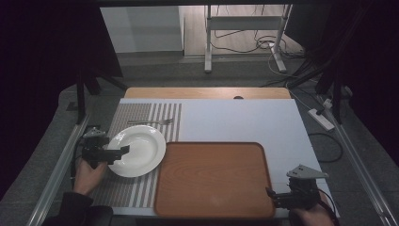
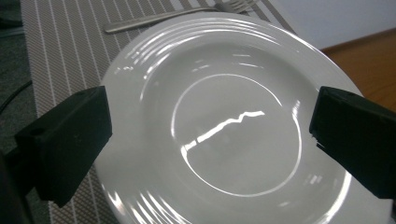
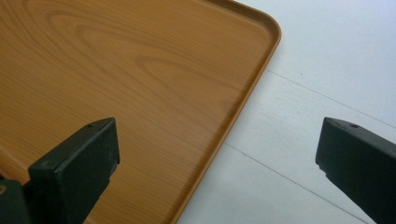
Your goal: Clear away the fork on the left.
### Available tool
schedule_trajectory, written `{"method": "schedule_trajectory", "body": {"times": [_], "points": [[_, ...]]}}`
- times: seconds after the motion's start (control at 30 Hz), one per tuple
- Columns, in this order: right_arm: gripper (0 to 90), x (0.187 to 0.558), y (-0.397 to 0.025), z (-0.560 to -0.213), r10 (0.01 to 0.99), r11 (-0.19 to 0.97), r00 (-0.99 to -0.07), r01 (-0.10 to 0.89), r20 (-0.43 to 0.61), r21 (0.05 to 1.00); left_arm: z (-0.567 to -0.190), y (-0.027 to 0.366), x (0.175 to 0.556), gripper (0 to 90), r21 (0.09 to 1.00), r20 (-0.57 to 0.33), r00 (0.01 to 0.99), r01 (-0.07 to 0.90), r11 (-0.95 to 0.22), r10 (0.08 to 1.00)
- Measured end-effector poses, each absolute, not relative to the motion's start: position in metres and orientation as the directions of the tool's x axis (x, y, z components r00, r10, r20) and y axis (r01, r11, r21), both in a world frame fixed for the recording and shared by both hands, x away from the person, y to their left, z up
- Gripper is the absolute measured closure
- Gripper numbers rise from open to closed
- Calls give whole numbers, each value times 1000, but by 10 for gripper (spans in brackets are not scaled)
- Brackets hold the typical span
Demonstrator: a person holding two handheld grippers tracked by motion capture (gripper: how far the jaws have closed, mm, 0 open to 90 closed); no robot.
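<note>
High view first: I see a white tabletop [image 1: 235, 120] with a wooden strip along its far edge, grey carpet around it and metal rails down both sides. Beyond, a pale desk frame [image 1: 244, 28] stands over loose cables, and a power strip [image 1: 321, 119] lies on the floor to the right. A grey striped placemat [image 1: 136, 115] covers the table's left part; a wood-grain tray [image 1: 214, 179], bare, sits just beside it, near the front edge.

White plate [image 1: 137, 149]: round, glossy, shallow well with ridged rim, lying on the placemat, its right edge close to the tray. A fork [image 1: 150, 122] lies on the mat just behind it.

Left gripper [image 1: 118, 153] reaches over the plate's left rim; in the left gripper view its jaws stand wide apart above the plate [image 2: 219, 135], whether touching I cannot tell.

Right gripper [image 1: 275, 197] sits at the tray's near right corner, jaws wide, one over the tray [image 3: 140, 70], the other over bare tabletop.
</note>
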State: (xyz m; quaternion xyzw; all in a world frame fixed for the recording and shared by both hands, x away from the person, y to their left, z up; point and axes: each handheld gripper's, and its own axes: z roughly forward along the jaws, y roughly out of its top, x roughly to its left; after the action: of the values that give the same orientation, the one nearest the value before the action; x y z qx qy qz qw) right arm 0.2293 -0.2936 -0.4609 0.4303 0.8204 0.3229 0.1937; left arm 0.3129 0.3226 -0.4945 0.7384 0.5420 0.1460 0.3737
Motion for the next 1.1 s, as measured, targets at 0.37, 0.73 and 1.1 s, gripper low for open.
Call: {"method": "schedule_trajectory", "body": {"times": [0.37, 0.73, 1.1], "points": [[3, 229, -293, -461, 832, 421, -554, 584, -38, 694, -497, 335, 340, 0, 712, -197, 365, 691, -123, 910], [3, 229, -294, -461, 831, 422, -555, 583, -39, 694, -499, 332, 355, 0, 707, -204, 390, 693, -140, 898], [3, 230, -293, -461, 829, 423, -557, 583, -37, 693, -501, 329, 377, 0, 695, -203, 404, 701, -159, 892]]}}
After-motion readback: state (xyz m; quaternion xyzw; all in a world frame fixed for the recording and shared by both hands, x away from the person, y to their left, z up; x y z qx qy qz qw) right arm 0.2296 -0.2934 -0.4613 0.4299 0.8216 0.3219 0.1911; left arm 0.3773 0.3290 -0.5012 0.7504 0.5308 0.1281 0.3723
